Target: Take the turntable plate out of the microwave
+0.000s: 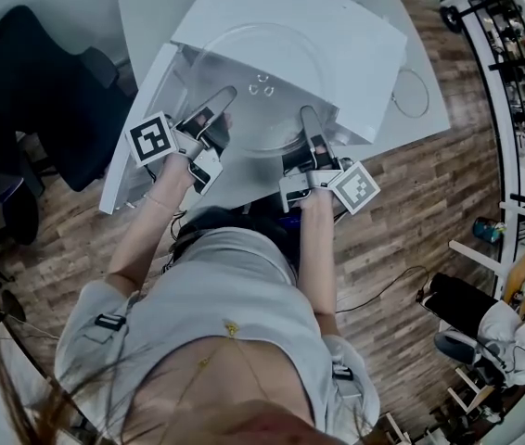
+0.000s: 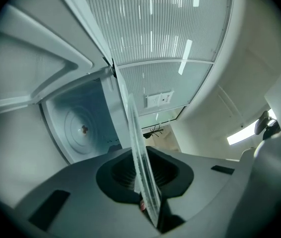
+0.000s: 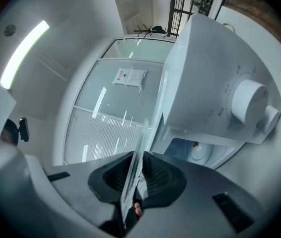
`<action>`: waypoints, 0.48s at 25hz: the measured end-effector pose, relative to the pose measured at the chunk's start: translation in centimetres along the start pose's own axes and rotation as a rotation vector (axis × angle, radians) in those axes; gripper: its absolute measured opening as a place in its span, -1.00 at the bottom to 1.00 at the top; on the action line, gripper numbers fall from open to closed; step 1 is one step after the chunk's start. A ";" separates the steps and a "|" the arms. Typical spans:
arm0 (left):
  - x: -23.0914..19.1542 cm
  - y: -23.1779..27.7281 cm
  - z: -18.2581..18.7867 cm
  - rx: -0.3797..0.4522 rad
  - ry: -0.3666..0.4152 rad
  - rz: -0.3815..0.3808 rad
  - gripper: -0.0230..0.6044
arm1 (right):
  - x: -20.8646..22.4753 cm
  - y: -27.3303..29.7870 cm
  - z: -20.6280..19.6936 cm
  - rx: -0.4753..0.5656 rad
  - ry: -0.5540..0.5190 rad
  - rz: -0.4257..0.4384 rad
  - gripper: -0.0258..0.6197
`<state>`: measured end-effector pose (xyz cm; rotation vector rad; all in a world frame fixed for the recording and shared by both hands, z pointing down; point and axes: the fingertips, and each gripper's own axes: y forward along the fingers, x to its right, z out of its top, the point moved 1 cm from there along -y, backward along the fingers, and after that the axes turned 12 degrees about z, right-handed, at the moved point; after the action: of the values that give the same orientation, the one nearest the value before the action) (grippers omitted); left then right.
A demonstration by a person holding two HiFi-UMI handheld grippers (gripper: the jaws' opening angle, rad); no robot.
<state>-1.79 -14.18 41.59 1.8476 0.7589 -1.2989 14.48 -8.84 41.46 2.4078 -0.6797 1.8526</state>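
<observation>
Here, the microwave (image 1: 337, 35) stands door open, its cavity floor bare. The turntable plate (image 1: 262, 109) hangs level just before the microwave's opening. The left gripper (image 1: 221, 100) clamps its left rim and the right gripper (image 1: 309, 119) its right rim, both equally near. Its remaining path probably runs away from the microwave.

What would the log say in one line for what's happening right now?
left gripper: shut on turntable plate | right gripper: shut on turntable plate | microwave: door open, turntable plate out
</observation>
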 end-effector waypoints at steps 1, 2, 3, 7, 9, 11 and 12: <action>0.0 0.2 0.1 -0.001 -0.003 0.006 -0.74 | 0.1 0.1 0.2 0.004 0.001 -0.005 -0.76; 0.1 0.6 0.2 -0.002 -0.008 0.012 -0.74 | 0.3 0.2 0.4 0.008 0.002 -0.011 -0.76; 0.1 0.9 0.3 -0.002 -0.015 0.017 -0.74 | 0.5 0.3 0.7 0.013 0.003 -0.018 -0.76; -0.1 2.0 0.7 -0.005 -0.044 0.023 -0.74 | 1.1 0.8 1.4 0.030 0.008 -0.039 -0.76; -0.3 2.1 0.8 -0.005 -0.059 0.026 -0.74 | 1.2 0.9 1.4 0.032 0.009 -0.050 -0.76; -0.3 2.2 0.7 -0.001 -0.087 0.024 -0.75 | 1.2 0.8 1.3 0.039 0.015 -0.059 -0.76; -0.3 2.2 0.7 0.000 -0.105 0.023 -0.75 | 1.2 0.8 1.4 0.044 0.017 -0.061 -0.76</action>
<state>-0.51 -15.99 42.23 1.7685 0.6807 -1.3697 15.66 -10.33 41.97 2.4076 -0.5636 1.8816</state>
